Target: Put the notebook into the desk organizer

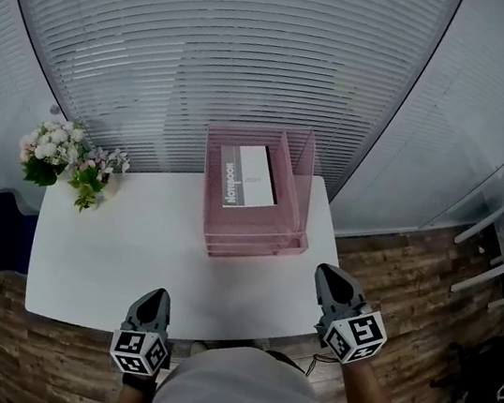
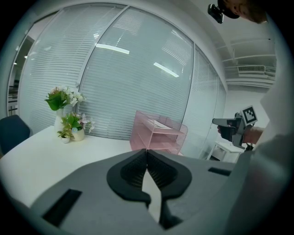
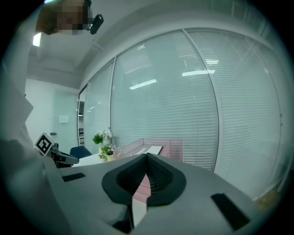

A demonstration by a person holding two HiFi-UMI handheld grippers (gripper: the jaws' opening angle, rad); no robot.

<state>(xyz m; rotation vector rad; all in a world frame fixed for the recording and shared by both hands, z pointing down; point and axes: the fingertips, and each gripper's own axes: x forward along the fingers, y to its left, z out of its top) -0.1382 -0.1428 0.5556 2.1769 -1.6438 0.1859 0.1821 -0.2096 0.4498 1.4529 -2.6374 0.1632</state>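
The left gripper (image 1: 156,294) and right gripper (image 1: 327,273) are held close to the body, pointed slightly downward, each with jaws closed on nothing. Beyond, on the table (image 1: 122,242), the notebook (image 1: 249,176) is seen flat in the top tray of the organizer (image 1: 306,171). It is judged light, thin and smooth-covered, best pinched at an exposed edge.

light: bright, even, cool indoor | glare: ceiling-lamp streaks mirrored in glass wall (image 2: 110,48), white table (image 1: 130,252) washed pale | shadows: soft, faint | distortion: heavy fisheye, straight lines bowed, dark vignette rings both gripper views | focus: nearest foreground soft, background fairly sharp
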